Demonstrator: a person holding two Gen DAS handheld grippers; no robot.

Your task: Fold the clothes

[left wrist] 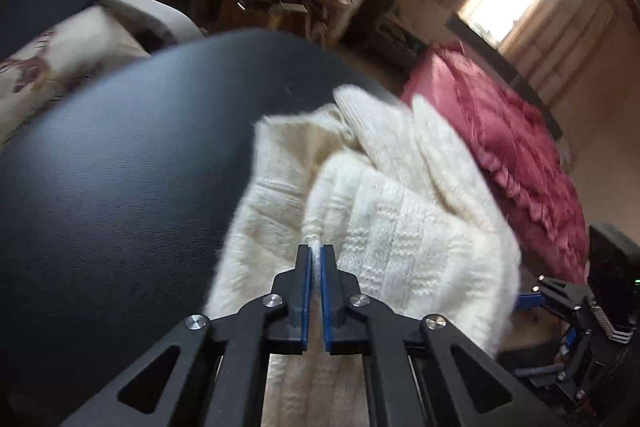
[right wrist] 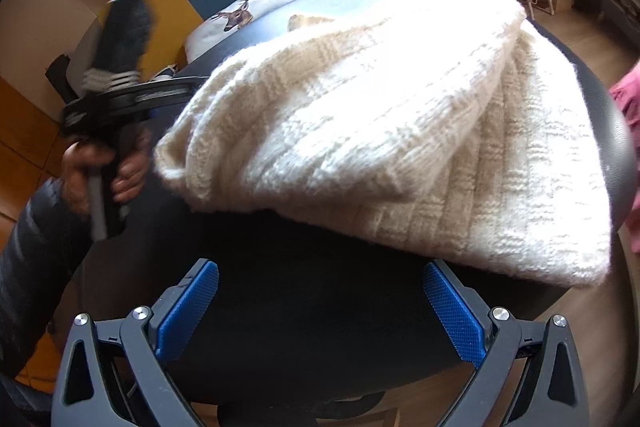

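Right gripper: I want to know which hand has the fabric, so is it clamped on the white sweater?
No, the right gripper stands wide open over the dark table, short of the white sweater.

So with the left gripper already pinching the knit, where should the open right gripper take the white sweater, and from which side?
Probably the near right corner of the white knit sweater, approached from the near edge of the black table. There the hem lies flat and thin, overhanging the table edge slightly, so a jaw can likely slip beneath. The right gripper is open and empty; the left gripper pinches the opposite side.
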